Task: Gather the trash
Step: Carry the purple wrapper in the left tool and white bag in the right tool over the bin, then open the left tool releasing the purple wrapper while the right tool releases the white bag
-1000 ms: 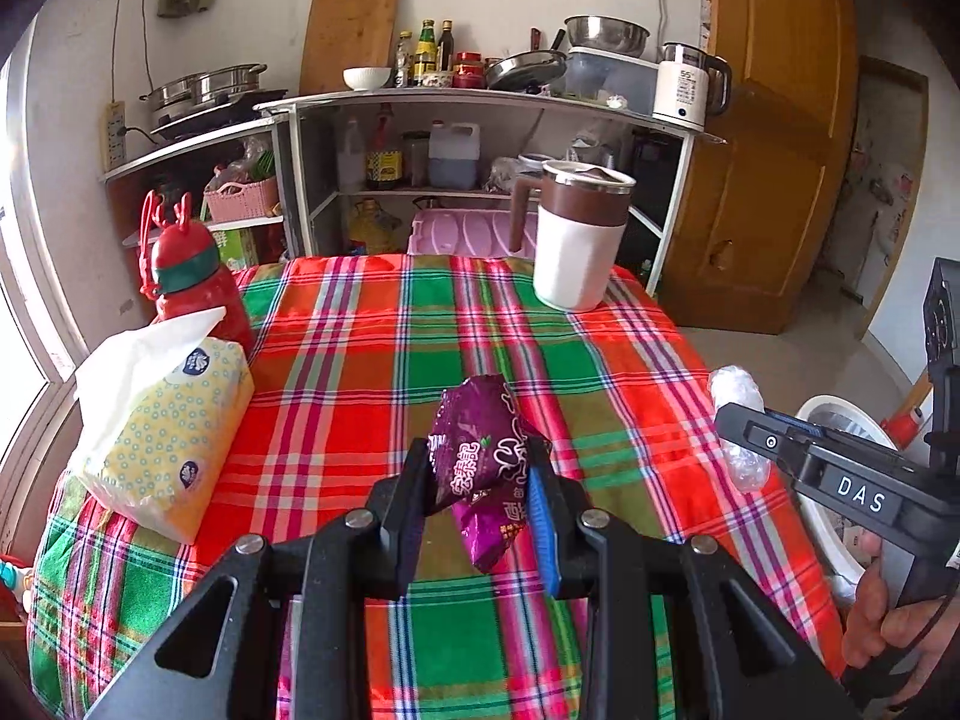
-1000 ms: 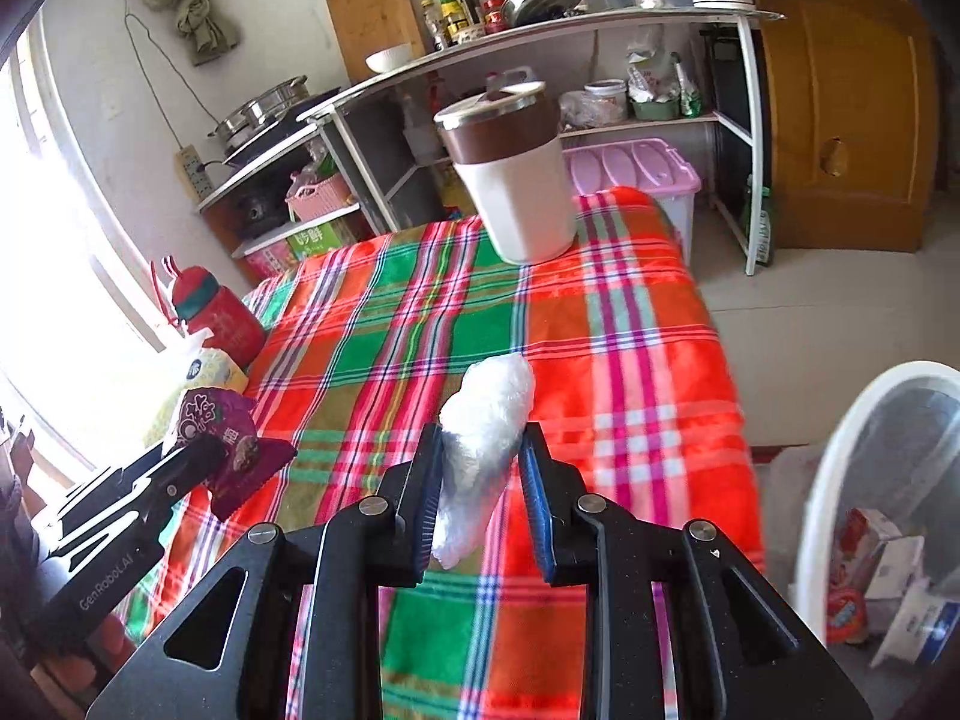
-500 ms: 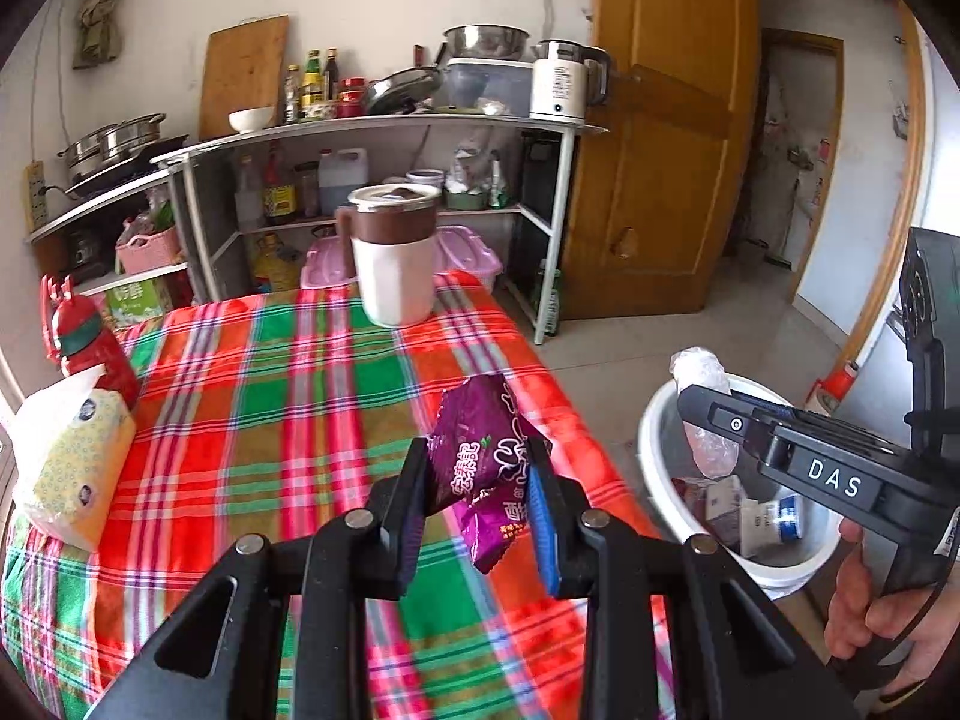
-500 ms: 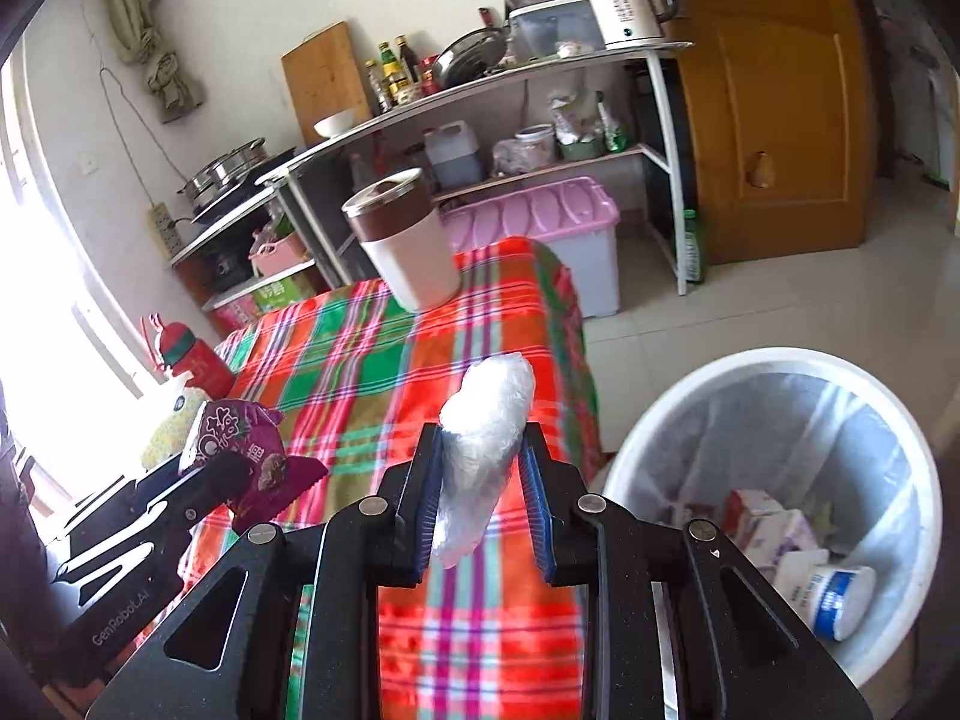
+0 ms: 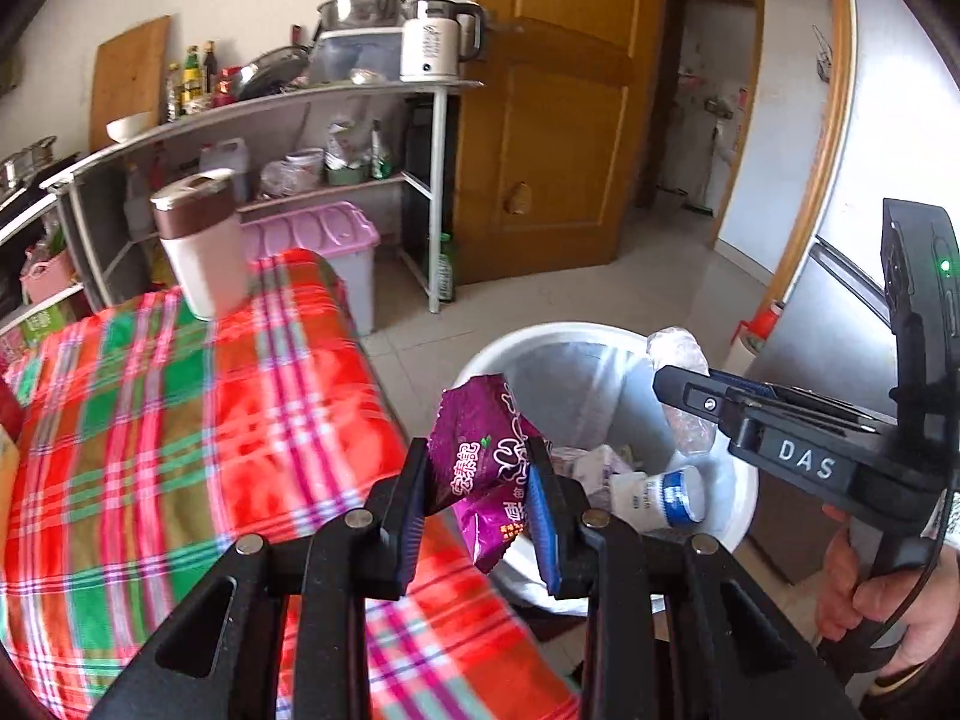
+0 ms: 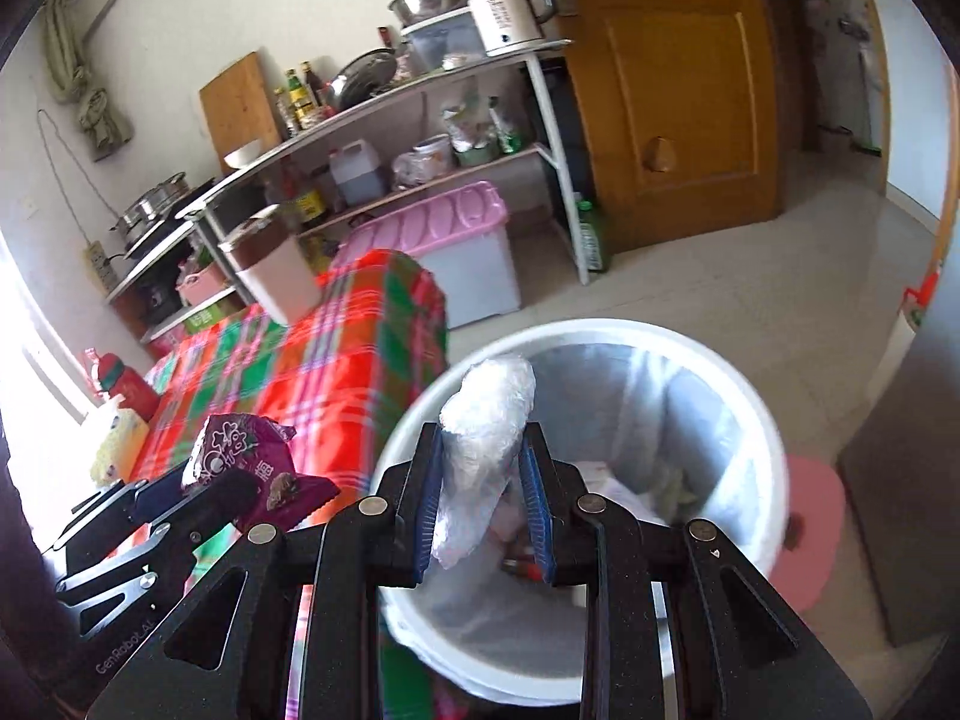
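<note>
I'm carrying both pieces to the white bin [image 6: 744, 396] — left hand-held gripper [image 5: 480, 498] pinching the purple snack wrapper [image 5: 480, 456], right hand-held gripper [image 6: 480, 498] pinching the crumpled clear plastic [image 6: 486, 414] above its mouth — releasing should come next.

You see a plaid tablecloth [image 5: 180, 420] at left, bearing a brown-lidded jug [image 5: 201, 240]. Beyond stand a pink-lidded bin [image 6: 456, 252] and a wooden door [image 5: 540, 138].

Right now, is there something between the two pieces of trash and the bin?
Nothing visible. The plastic wad hangs over the open bin. The purple wrapper is at the bin's rim beside the table.
</note>
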Action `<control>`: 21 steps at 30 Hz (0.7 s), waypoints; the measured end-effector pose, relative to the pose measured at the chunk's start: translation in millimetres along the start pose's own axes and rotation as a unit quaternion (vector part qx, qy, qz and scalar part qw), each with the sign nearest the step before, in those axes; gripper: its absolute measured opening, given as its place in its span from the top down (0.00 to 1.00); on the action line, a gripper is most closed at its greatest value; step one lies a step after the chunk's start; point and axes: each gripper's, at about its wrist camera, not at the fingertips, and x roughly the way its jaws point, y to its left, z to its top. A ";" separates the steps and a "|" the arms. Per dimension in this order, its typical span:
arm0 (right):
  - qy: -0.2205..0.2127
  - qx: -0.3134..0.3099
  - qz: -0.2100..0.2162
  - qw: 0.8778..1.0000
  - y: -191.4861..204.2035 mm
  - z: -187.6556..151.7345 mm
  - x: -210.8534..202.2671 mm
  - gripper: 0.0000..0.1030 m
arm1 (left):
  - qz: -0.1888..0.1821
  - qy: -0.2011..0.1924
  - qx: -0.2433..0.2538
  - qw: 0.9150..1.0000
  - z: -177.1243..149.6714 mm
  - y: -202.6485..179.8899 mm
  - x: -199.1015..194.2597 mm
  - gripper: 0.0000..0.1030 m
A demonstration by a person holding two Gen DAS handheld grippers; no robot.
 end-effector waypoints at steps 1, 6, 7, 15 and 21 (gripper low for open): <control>0.005 0.000 -0.004 1.000 -6.1 -1.5 1.3 0.74 | -0.006 0.006 0.000 1.000 -0.3 -5.3 4.7 0.69; 0.030 0.004 -0.027 0.999 -31.3 -10.4 12.3 0.74 | -0.022 0.027 0.014 0.999 -6.0 -32.3 25.9 0.69; 0.034 0.005 -0.030 0.999 -36.4 -12.0 14.5 0.74 | -0.023 0.031 0.015 0.999 -6.5 -35.9 29.2 0.69; 0.062 0.011 -0.046 0.997 -57.0 -17.7 27.5 0.72 | -0.031 0.047 0.016 0.998 -7.9 -49.5 42.1 0.67; 0.064 0.013 -0.054 0.996 -56.7 -20.3 30.3 0.51 | -0.035 0.050 0.010 0.998 -8.9 -47.8 44.4 0.52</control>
